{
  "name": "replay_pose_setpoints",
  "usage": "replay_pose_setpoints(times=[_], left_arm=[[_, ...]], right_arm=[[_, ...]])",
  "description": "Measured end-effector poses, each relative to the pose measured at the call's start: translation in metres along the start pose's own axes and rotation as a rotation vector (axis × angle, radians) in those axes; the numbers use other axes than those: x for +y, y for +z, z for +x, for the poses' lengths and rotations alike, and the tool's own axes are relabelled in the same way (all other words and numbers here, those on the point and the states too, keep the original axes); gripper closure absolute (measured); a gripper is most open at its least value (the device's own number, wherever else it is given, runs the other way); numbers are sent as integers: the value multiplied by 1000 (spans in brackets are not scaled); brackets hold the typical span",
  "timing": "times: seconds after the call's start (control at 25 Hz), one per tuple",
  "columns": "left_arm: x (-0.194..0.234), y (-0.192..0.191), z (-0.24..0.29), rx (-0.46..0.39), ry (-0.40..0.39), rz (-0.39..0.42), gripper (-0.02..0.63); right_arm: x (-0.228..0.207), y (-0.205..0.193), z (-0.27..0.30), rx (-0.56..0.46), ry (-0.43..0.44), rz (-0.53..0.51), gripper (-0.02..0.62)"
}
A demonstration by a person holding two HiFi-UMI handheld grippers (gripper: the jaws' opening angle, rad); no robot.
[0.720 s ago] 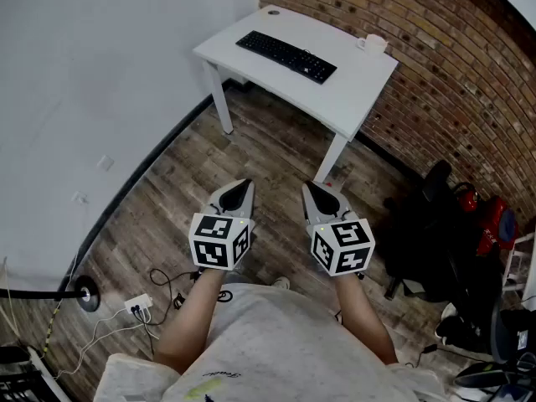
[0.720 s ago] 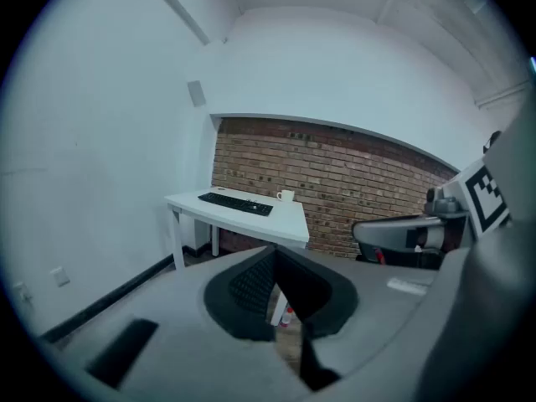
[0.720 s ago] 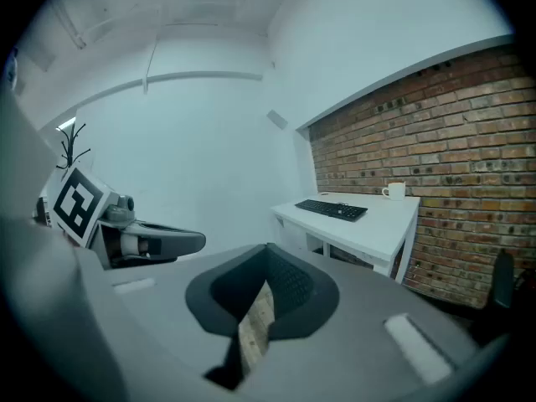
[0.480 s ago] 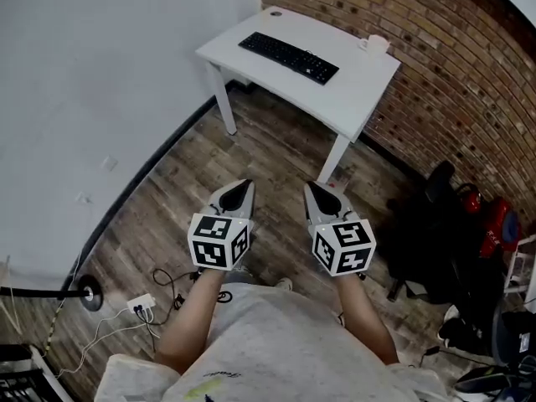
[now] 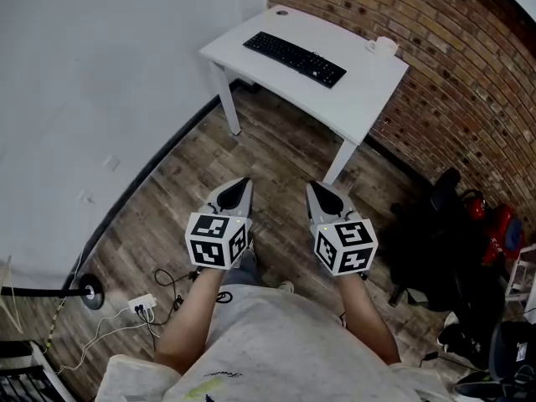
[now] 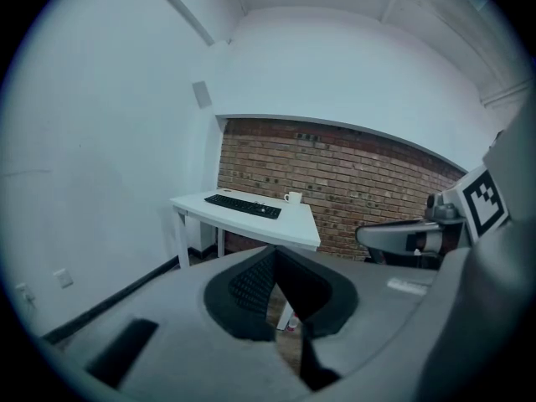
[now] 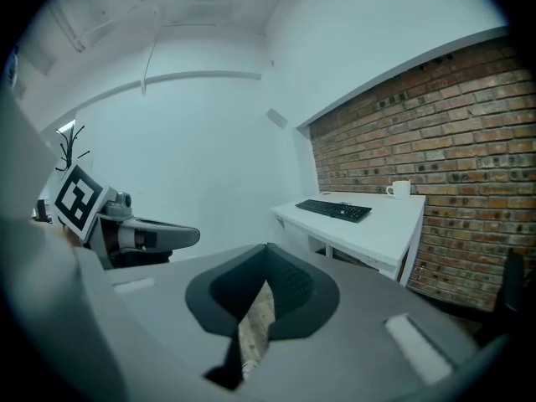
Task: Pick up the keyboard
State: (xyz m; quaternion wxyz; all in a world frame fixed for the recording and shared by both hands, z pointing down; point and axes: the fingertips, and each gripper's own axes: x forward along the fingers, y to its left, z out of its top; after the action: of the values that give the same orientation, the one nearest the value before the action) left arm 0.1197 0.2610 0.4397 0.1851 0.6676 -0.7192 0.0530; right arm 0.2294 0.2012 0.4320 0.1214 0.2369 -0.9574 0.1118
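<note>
A black keyboard (image 5: 294, 59) lies on a white desk (image 5: 352, 99) in the room's far corner; it also shows as the keyboard (image 6: 243, 206) in the left gripper view and the keyboard (image 7: 334, 210) in the right gripper view. Both grippers hang side by side over the wooden floor, well short of the desk. My left gripper (image 5: 243, 182) is shut with nothing in it, its jaws meeting at the tip (image 6: 273, 249). The right gripper (image 5: 313, 186) is shut and empty too, tip together (image 7: 268, 248).
A white mug (image 5: 386, 46) stands on the desk's far right by the brick wall (image 5: 469, 82). A black chair and bags (image 5: 435, 241) crowd the right side. Cables and a power strip (image 5: 138, 304) lie on the floor at lower left. A white wall (image 5: 100, 82) runs along the left.
The desk and keyboard have slid slightly right and up in the head view as the camera shifted. Both grippers kept their places and stayed shut.
</note>
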Motion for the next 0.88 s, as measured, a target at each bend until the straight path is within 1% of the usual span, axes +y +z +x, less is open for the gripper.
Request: replay_pose_setpoints(times=[0.2,0.36,0.64,0.88], left_arm=[[25,8,25,0,1,-11,609],[52,22,55,6,-14,-21,609],[98,47,110,28,-73,-26,609],[141,71,145,41,-130,-20,609]], right_arm=[[-10,6,33,10,-2,-6,584],[-21,17,69,22,-19,-2,584],[-39,34,131,51,-74,17,585],[-45,53,180,57,-135,34,584]])
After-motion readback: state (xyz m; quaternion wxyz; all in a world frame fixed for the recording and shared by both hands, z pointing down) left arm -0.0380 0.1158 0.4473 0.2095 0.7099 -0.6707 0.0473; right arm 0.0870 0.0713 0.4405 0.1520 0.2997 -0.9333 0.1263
